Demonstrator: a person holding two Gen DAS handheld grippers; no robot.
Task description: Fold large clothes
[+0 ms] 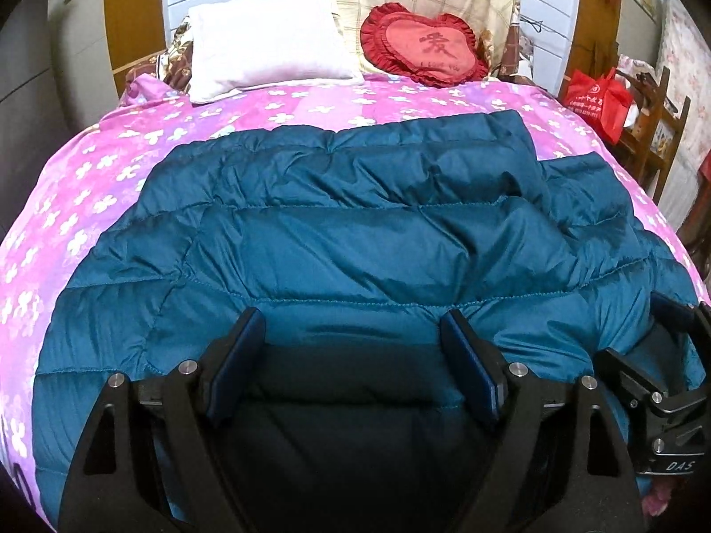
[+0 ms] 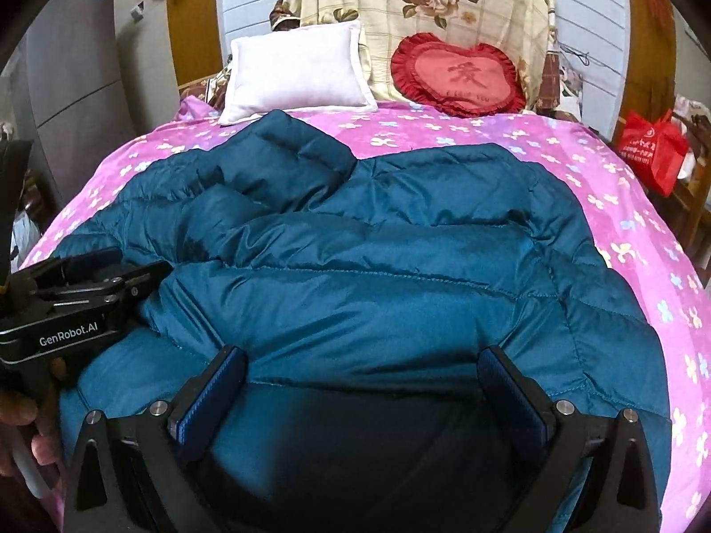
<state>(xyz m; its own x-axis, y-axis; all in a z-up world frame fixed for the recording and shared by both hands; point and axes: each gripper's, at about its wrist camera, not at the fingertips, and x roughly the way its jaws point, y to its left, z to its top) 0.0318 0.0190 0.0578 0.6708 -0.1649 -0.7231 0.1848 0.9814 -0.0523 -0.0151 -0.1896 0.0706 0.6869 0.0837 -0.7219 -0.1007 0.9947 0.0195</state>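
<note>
Lying spread across the pink bed [image 1: 89, 169], the teal puffer jacket [image 1: 355, 231] sits under both the left gripper [image 1: 355, 359] and right gripper [image 2: 362, 393], jaws wide apart, gripping nothing.

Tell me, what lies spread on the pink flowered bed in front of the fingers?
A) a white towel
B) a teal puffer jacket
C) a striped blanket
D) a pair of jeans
B: a quilted teal puffer jacket covers the pink flowered bedspread, with both grippers open above its near edge.
</note>
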